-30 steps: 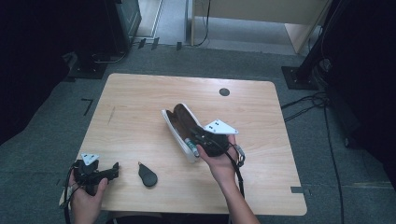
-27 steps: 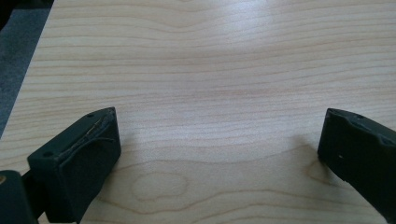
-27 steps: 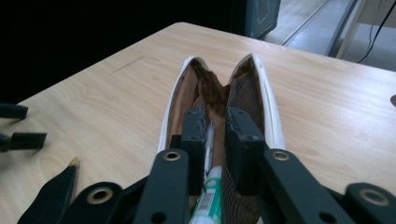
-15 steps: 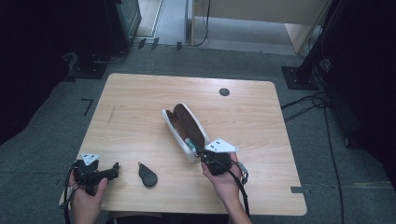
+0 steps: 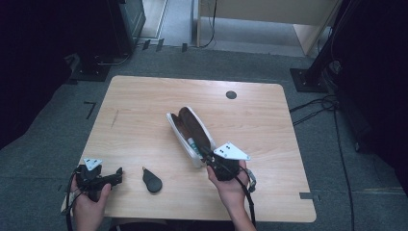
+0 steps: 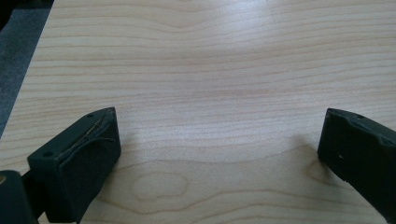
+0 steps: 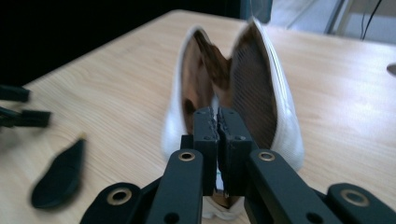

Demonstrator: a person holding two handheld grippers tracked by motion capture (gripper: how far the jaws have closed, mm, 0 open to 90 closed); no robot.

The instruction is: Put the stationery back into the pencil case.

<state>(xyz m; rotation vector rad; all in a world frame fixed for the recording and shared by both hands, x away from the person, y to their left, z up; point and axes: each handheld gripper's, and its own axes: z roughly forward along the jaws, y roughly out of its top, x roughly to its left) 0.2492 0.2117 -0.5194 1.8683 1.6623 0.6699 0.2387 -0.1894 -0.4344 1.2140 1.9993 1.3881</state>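
Note:
An open white pouch [image 5: 190,127] with a brown lining lies on the middle of the wooden table [image 5: 144,110], and something green and white sits inside it. My right gripper [image 5: 208,157] is at the pouch's near end. In the right gripper view its jaws [image 7: 217,116] have just come together, with the pouch [image 7: 280,116] spread open behind them. I cannot tell whether anything thin is pinched. My left gripper [image 5: 118,175] rests at the table's near left corner, open over bare wood [image 6: 219,140].
A flat black teardrop-shaped object [image 5: 153,182] lies between the two hands, also seen low on the left in the right gripper view [image 7: 58,179]. A dark round grommet [image 5: 231,95] sits near the far edge. Grey floor, cables and stands surround the table.
My right hand has drawn back toward the person along the pouch to its near end. The pouch, the black object and the left hand have stayed put.

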